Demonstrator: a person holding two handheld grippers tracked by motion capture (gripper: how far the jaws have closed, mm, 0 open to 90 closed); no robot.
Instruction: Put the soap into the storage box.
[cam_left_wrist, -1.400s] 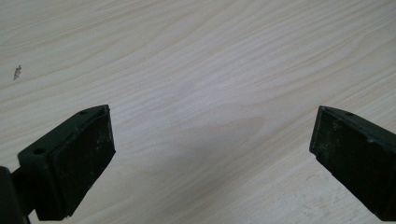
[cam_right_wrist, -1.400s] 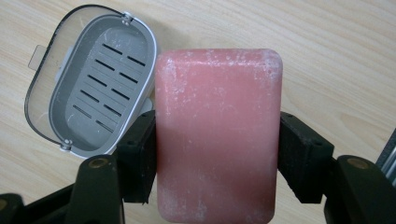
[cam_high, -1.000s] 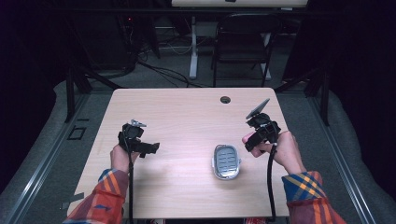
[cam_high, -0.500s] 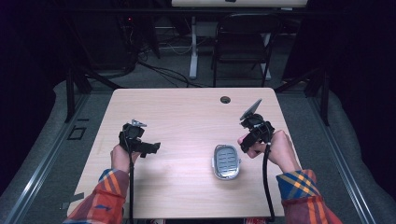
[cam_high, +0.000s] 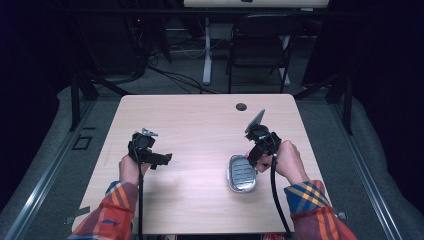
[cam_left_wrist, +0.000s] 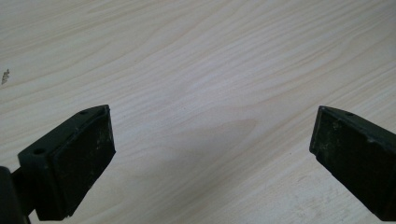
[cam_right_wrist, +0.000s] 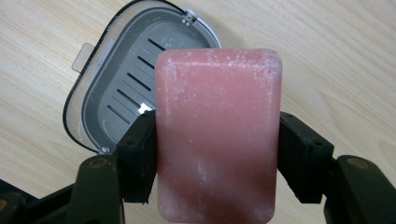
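In the right gripper view, a pink bar of soap stands between the two black jaws, and my right gripper is shut on its sides. Behind the bar lies an open grey soap dish with a slotted floor. From the high view, the right gripper hangs over the far edge of the soap dish, right of the table's middle. My left gripper rests low at the left. Its jaws stand wide apart over bare wood in the left gripper view, with nothing between them.
The pale wooden table has a small round cable hole near its far edge. A dark folding chair and cables on the floor lie beyond the table. Plaid sleeves come in from the bottom.
The right hand has moved left and a little down with the soap, from the table's right side to just above the soap dish. The left hand has kept still.
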